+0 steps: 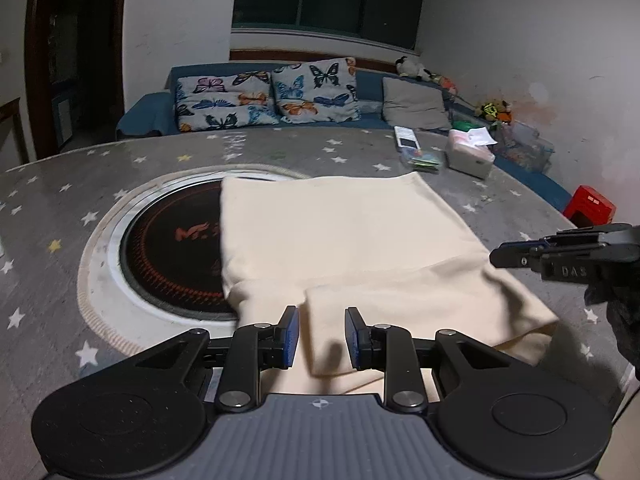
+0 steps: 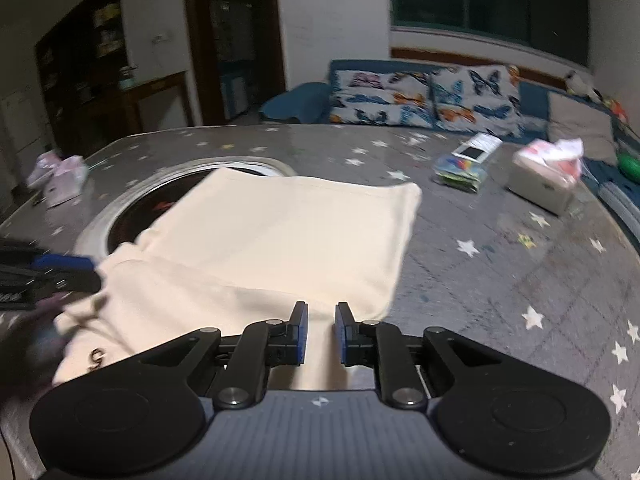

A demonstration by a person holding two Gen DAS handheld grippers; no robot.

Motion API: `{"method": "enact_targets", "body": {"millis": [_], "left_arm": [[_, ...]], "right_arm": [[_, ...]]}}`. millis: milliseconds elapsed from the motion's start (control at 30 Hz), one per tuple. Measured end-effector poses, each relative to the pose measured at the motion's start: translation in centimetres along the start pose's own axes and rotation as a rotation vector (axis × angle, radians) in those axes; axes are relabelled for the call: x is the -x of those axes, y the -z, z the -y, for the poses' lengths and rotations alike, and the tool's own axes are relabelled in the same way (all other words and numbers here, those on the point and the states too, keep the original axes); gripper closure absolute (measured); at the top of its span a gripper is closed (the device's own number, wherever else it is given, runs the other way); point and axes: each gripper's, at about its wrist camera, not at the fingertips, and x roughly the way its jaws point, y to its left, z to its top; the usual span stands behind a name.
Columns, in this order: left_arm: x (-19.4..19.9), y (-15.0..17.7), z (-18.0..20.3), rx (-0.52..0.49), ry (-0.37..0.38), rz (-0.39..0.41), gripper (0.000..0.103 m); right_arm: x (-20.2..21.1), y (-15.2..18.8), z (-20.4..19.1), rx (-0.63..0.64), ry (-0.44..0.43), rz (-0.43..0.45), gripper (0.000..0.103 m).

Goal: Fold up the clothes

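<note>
- The cream garment (image 1: 340,240) lay flat on the star-patterned grey table (image 1: 60,208), folded into a broad rectangle with smooth, plain fabric and a straight far edge.
- Its left edge overlapped the round black cooktop (image 1: 172,248) sunk in the table; the rest spread to the right of that cooktop.
- On the near side of the cooktop, 2 folded layers showed: a thick rolled hem and a smaller flap lying over it.
- The left gripper (image 1: 321,336) hung over that near flap, its blue pads (image 1: 291,332) parted with a narrow gap and no cloth pinched between them.
- The right gripper (image 2: 321,332) hovered over the garment's near right corner, farther from the cooktop, pads closer together yet apart, gripping nothing.
- A tissue box (image 1: 470,156) sat beyond the garment, well right of the cooktop.
</note>
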Motion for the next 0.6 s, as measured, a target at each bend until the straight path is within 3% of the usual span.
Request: {"method": "enact_targets", "body": {"millis": [167,367,600], "left_arm": [[-1.7,-0.9,1.3,-0.016,0.034,0.005,0.077],[-4.5,-1.0,1.1,-0.013,0.015,-0.042,0.079],[-2.7,-0.9,0.7,-0.032,0.018,-0.019,0.078]], "right_arm": [[-0.8,-0.3,-1.2,0.019,-0.028,0.008,0.089],[-3.3,-0.4,-1.1,0.002,-0.019,-0.026,0.089],[-1.7,-0.2,-1.6,0.037,-0.031,-0.021,0.087]]}}
